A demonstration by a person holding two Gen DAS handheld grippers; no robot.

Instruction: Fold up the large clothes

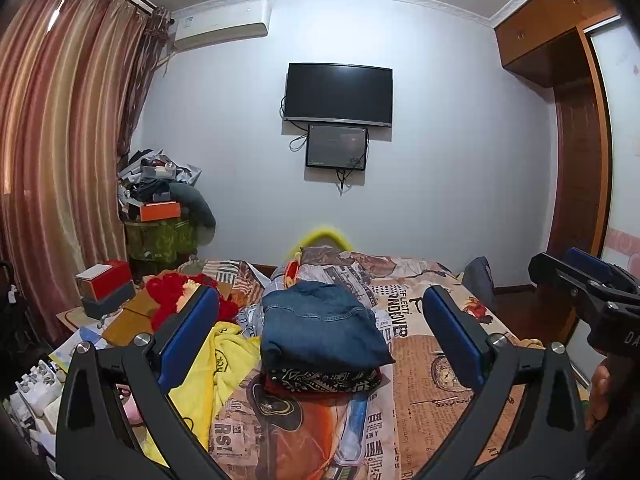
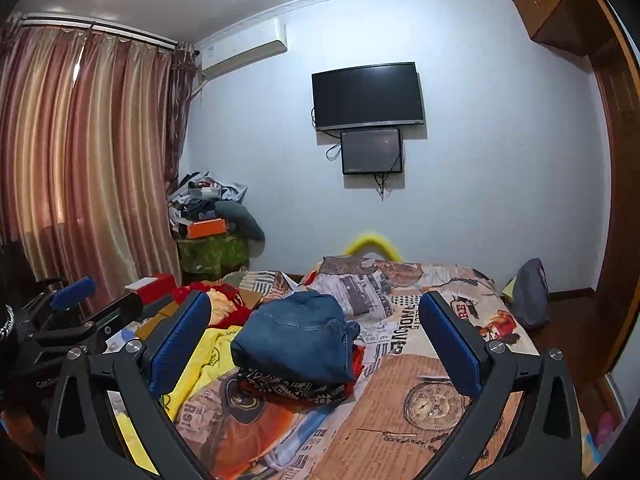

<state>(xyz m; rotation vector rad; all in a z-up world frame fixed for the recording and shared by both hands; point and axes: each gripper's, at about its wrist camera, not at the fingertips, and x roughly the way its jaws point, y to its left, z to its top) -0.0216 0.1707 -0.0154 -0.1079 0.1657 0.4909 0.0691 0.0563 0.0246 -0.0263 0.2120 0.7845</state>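
Observation:
A folded blue denim garment point(image 1: 324, 326) lies on top of a folded dark patterned garment point(image 1: 320, 380) on the bed point(image 1: 432, 360); the stack also shows in the right wrist view point(image 2: 294, 336). A yellow garment point(image 1: 224, 368) lies crumpled left of the stack, and a red one point(image 1: 172, 292) lies behind it. My left gripper point(image 1: 320, 320) is open and empty, held above the bed in front of the stack. My right gripper point(image 2: 314, 326) is open and empty too. It shows at the right edge of the left wrist view point(image 1: 588, 280).
The bed has a printed newspaper-pattern cover. Boxes point(image 1: 104, 288) and clutter sit on the bed's left side. A piled-up stand point(image 1: 160, 216) is by the curtain point(image 1: 60, 140). A TV point(image 1: 339, 94) hangs on the far wall. A wardrobe point(image 1: 580, 140) stands at right.

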